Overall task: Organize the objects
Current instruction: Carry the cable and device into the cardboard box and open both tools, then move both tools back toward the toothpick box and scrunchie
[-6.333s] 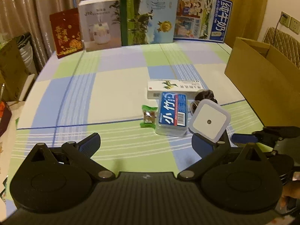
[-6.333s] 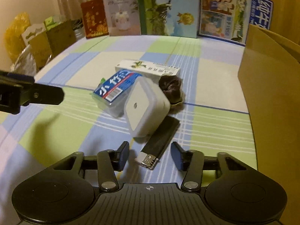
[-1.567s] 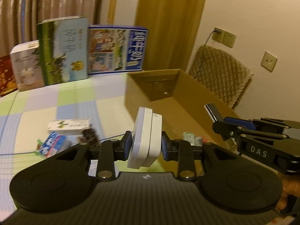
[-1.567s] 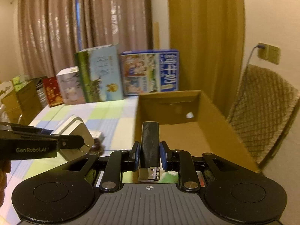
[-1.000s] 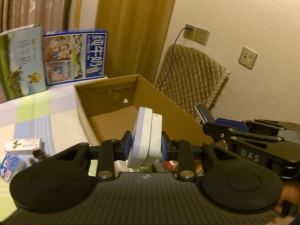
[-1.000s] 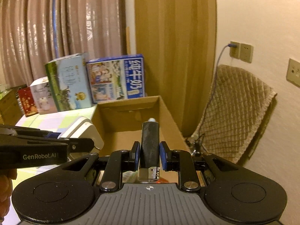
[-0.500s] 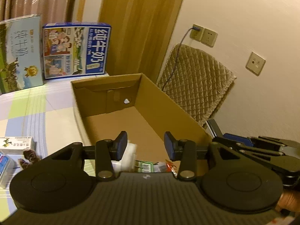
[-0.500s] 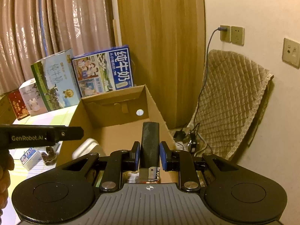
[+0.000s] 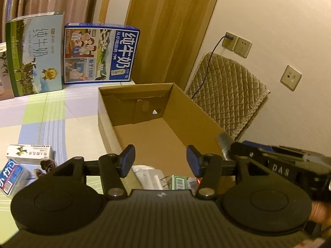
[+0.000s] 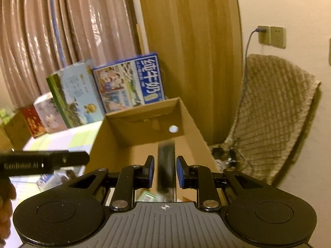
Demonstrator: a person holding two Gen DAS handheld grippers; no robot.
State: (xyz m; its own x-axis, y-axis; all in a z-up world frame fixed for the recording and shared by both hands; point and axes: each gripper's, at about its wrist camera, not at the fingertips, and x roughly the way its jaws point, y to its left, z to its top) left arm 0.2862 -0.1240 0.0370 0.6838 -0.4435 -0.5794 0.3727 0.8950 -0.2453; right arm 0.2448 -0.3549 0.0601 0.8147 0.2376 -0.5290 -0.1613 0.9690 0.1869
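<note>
The cardboard box stands open on the checked table. My left gripper is open and empty above the box's near end. Below it in the box lie the white night light and a green packet. My right gripper is shut on the black lighter, which stands upright and blurred between the pads, above the box. In the left wrist view the right gripper reaches in from the right over the box's right wall, with the lighter's tip showing.
On the table left of the box lie a white medicine box, a blue tissue pack and a dark scrunchie. Milk cartons stand along the back. A quilted chair sits right of the box.
My left gripper has opened wider, and the night light it dropped half a second ago lies in the box. The right gripper has tilted lower over the box with the lighter.
</note>
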